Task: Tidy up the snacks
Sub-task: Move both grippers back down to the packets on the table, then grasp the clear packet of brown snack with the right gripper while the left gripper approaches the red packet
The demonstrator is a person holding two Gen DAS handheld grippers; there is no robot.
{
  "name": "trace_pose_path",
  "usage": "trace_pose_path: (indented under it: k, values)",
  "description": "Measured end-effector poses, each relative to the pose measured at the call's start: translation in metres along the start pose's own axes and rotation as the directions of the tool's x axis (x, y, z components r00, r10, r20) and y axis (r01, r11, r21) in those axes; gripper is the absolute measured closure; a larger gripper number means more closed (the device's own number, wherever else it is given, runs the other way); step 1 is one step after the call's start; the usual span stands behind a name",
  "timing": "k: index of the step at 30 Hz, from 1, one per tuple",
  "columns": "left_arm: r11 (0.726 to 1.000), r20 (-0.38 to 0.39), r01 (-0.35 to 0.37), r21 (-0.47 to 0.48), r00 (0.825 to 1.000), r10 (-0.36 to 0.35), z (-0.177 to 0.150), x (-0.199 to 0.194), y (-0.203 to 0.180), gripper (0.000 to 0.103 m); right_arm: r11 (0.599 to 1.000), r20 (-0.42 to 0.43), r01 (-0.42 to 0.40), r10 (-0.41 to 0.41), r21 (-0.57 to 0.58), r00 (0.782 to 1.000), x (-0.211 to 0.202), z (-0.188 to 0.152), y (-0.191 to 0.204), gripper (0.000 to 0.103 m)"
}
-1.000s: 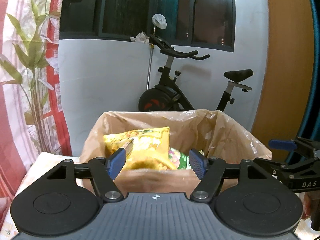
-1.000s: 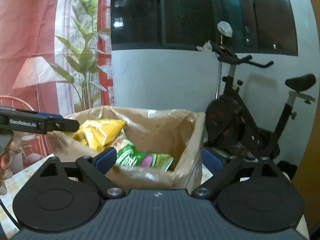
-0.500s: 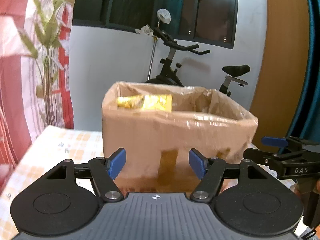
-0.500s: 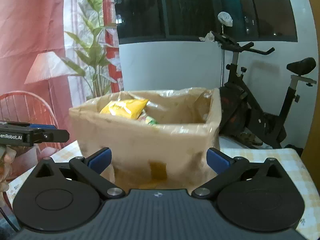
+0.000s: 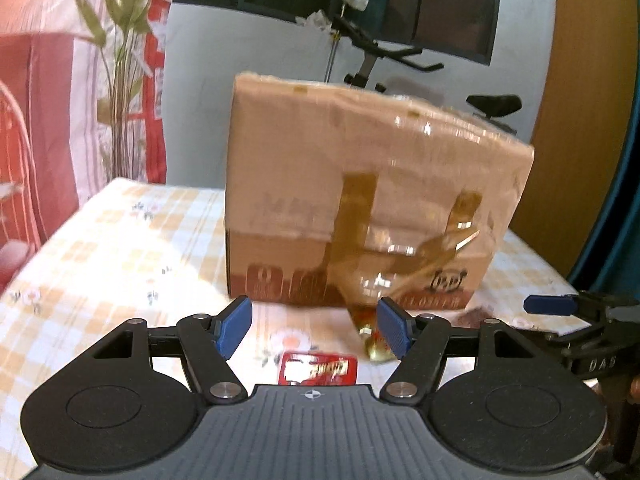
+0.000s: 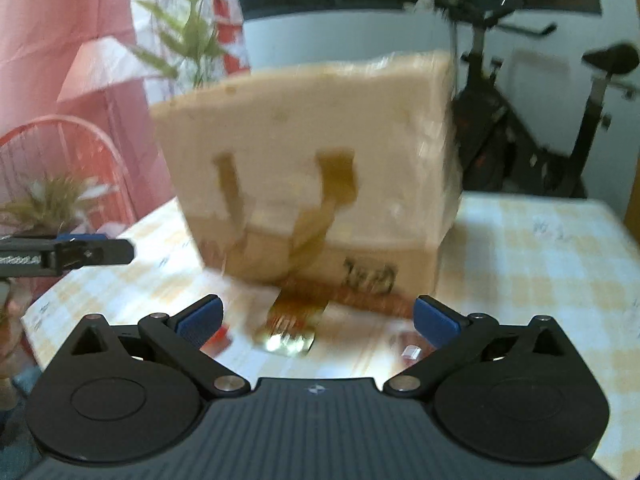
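Observation:
A taped cardboard box [image 5: 372, 200] stands on the checked tablecloth [image 5: 120, 248]; it also shows in the right wrist view [image 6: 312, 168]. Its inside is hidden from both views. My left gripper [image 5: 314, 330] is open and empty, low in front of the box. A red snack packet [image 5: 318, 368] lies on the cloth just under it, and a gold-wrapped snack [image 5: 374, 346] lies by its right finger. My right gripper [image 6: 316, 322] is open and empty, with the gold snack [image 6: 288, 332] between its fingers and small red packets [image 6: 412, 346] near them.
An exercise bike [image 6: 540, 128] stands behind the table. A plant [image 5: 120, 64] and red curtain are at the left. The right gripper shows at the right edge of the left wrist view [image 5: 580, 312], the left gripper at the left edge of the right wrist view [image 6: 68, 254].
Both grippers have dropped from above the box's open top to table height in front of it. The snacks inside have gone out of sight; packets on the cloth have come into view.

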State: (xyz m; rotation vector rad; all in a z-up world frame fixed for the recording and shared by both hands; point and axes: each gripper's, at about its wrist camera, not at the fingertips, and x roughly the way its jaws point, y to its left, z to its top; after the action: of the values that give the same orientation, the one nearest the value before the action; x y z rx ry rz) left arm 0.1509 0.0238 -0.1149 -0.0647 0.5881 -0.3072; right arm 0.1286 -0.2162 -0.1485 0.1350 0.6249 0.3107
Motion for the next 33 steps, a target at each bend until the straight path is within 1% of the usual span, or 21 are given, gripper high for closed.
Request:
trace_pose_path:
  k: [3, 5, 7, 10, 13, 15, 18, 21, 23, 25, 28, 31, 33]
  values:
    - [1.000, -0.014, -0.005, -0.014, 1.000, 0.005, -0.008, 0.001, 0.003, 0.032, 0.999, -0.046, 0.030, -0.032, -0.039, 0.998, 0.006, -0.016, 0.006, 0.001]
    - [1.000, -0.025, -0.009, -0.019, 1.000, 0.008, -0.013, 0.002, 0.005, 0.032, 0.997, -0.093, 0.022, -0.030, -0.079, 0.995, 0.011, -0.027, 0.010, 0.010]
    - [1.000, -0.038, -0.015, -0.023, 0.999, 0.014, -0.019, 0.003, 0.006, 0.032, 0.992, -0.132, 0.017, -0.034, -0.122, 0.991, 0.014, -0.037, 0.013, 0.016]
    - [0.999, -0.054, -0.018, -0.036, 0.998, 0.016, -0.026, 0.004, 0.007, 0.032, 0.983, -0.170, 0.008, -0.039, -0.182, 0.985, 0.016, -0.044, 0.017, 0.016]
    - [0.999, -0.061, -0.017, -0.041, 0.998, 0.015, -0.028, 0.005, 0.008, 0.033, 0.977, -0.203, -0.015, -0.029, -0.213, 0.979, 0.017, -0.044, 0.018, 0.016]
    - [0.999, -0.061, -0.016, -0.041, 0.998, 0.014, -0.028, 0.005, 0.008, 0.033, 0.968, -0.218, -0.015, -0.041, -0.249, 0.975, 0.017, -0.045, 0.019, 0.016]
    - [0.999, -0.064, -0.016, -0.041, 0.998, 0.013, -0.029, 0.004, 0.006, 0.033, 0.962, -0.227, -0.014, -0.051, -0.274, 0.973, 0.018, -0.045, 0.018, 0.021]
    - [0.999, -0.071, -0.016, -0.042, 0.997, 0.013, -0.030, 0.006, 0.005, 0.033, 0.962, -0.237, -0.015, -0.052, -0.273, 0.970, 0.020, -0.044, 0.011, 0.029]
    - [0.999, -0.074, -0.016, -0.042, 0.997, 0.013, -0.031, 0.006, 0.004, 0.033, 0.961, -0.254, -0.026, -0.047, -0.277, 0.966, 0.023, -0.044, 0.008, 0.039]
    - [0.999, -0.077, -0.015, -0.041, 0.997, 0.011, -0.032, 0.007, 0.003, 0.033, 0.961, -0.264, -0.042, -0.033, -0.274, 0.964, 0.026, -0.046, 0.006, 0.041]
    - [0.999, -0.085, -0.012, -0.036, 0.996, 0.009, -0.033, 0.008, 0.002, 0.033, 0.970, -0.250, -0.071, 0.011, -0.234, 0.968, 0.031, -0.046, 0.002, 0.046]
    - [0.999, -0.092, -0.013, -0.034, 0.996, 0.010, -0.034, 0.009, 0.002, 0.033, 0.966, -0.235, -0.076, 0.016, -0.247, 0.972, 0.037, -0.044, 0.005, 0.049]
    - [0.999, -0.096, -0.014, -0.036, 0.995, 0.010, -0.035, 0.010, 0.002, 0.033, 0.962, -0.229, -0.094, 0.034, -0.257, 0.973, 0.038, -0.044, 0.007, 0.059]
